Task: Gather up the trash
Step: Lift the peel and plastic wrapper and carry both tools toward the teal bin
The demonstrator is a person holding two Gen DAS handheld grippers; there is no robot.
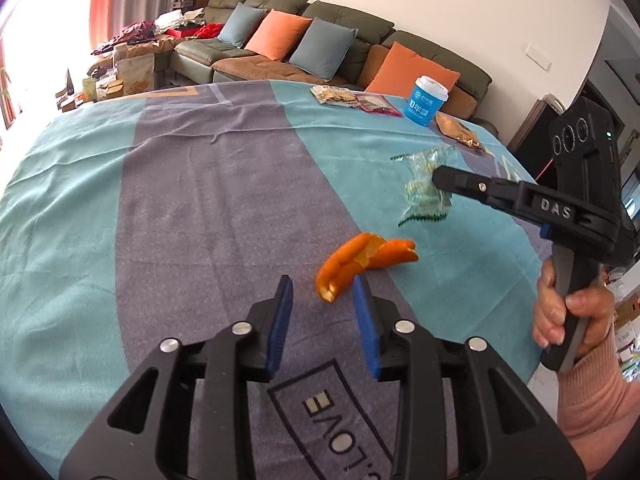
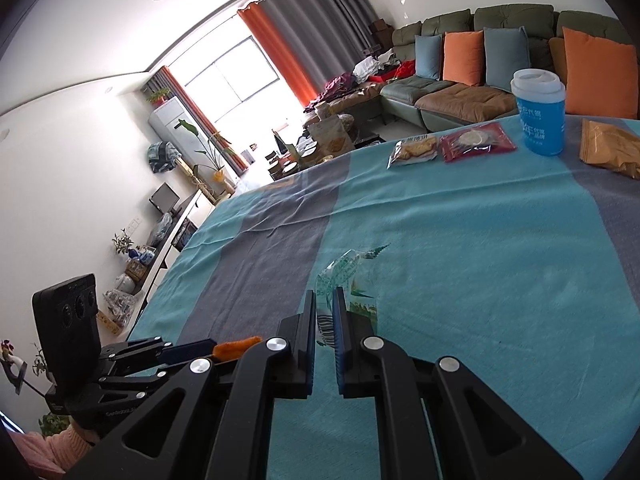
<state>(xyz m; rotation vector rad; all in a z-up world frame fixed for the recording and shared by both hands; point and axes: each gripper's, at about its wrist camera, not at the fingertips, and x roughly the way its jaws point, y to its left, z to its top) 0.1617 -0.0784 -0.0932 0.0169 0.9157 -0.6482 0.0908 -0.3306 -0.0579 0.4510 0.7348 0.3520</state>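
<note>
Left gripper [image 1: 322,292] fingers stand narrowly parted, empty, just short of the orange peel [image 1: 362,262]; right gripper [image 2: 324,300] pinches a clear wrapper [image 2: 346,272] above the tablecloth [image 1: 200,200].

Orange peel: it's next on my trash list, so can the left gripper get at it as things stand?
Probably yes. The orange peel lies bare on the tablecloth just ahead of the open left gripper. The right gripper, shut on a clear wrapper, is off to the side.

orange peel [image 1: 362,264]: orange | wrapper [image 2: 348,280]: clear, green print | cloth [image 1: 180,200]: teal-grey bands
</note>
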